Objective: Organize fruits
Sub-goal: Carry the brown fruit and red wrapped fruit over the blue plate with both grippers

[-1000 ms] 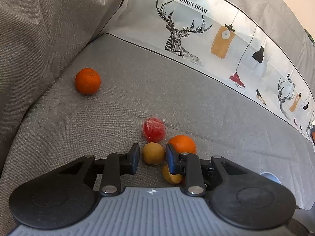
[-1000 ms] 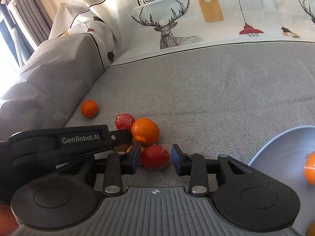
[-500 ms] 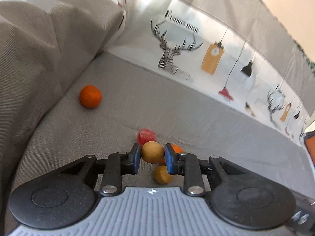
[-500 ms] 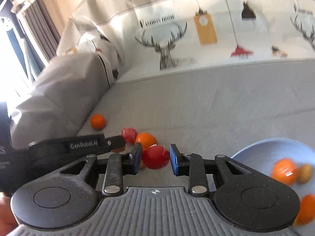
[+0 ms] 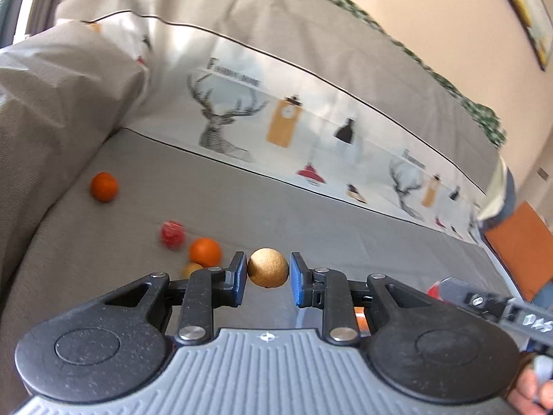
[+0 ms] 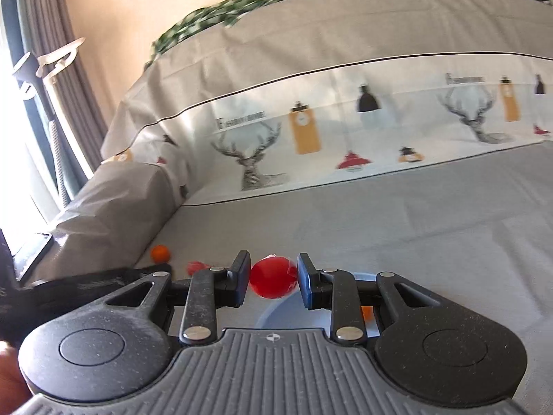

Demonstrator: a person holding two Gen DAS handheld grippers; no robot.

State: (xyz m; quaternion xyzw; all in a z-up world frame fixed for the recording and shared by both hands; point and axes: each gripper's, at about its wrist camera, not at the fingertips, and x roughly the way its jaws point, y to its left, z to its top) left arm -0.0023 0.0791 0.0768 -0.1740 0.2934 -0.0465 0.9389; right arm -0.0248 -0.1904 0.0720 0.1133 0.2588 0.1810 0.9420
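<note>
Above the grey sofa (image 5: 311, 214): left gripper (image 5: 265, 274) clenching brown fruit (image 5: 268, 268), right gripper (image 6: 273, 276) clenching red fruit (image 6: 273, 277), both needing lowering gently into the blue bowl (image 6: 293, 313) before releasing

The right tongs (image 6: 273, 278) hide most of the blue bowl (image 6: 276, 313); the wrapped red fruit (image 5: 171, 234) is blurred

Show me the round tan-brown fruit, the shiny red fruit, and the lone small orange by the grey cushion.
Round tan-brown fruit (image 5: 268, 268): left wrist view, middle of its rough skin.
Shiny red fruit (image 6: 273, 277): right wrist view, centre of its front face.
Lone small orange (image 5: 104, 186): left wrist view, middle of its peel.
</note>
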